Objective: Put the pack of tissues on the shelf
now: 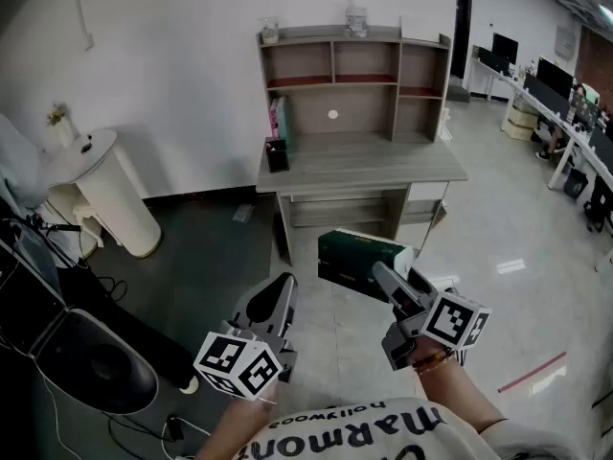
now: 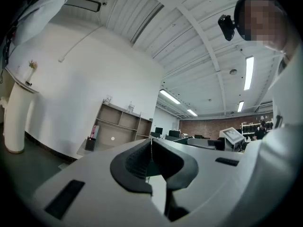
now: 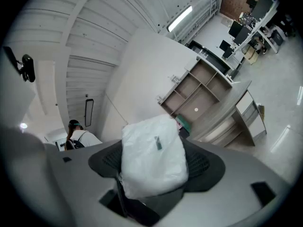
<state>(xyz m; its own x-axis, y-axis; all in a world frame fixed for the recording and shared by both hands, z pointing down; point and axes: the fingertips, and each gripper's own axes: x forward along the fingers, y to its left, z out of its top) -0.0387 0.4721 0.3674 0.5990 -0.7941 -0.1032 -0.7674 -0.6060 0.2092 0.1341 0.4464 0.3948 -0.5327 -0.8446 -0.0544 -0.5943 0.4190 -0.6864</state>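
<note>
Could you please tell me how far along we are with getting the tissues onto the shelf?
Done: the pack of tissues is picked up, clamped between the jaws of the right hand-held gripper. In hand: it hangs above the floor, short of the desk. Left: bring it to the shelf above the desk and release it there. The left hand-held gripper is shut and empty.

**Covered, tiny, cut off**

The right hand-held gripper [image 1: 391,281] covers the near end of the pack of tissues [image 1: 356,255]. Two pale items [image 1: 356,17] atop the shelf [image 1: 354,75] are too small to name. The person's shirt [image 1: 383,431] runs off the bottom edge.
</note>
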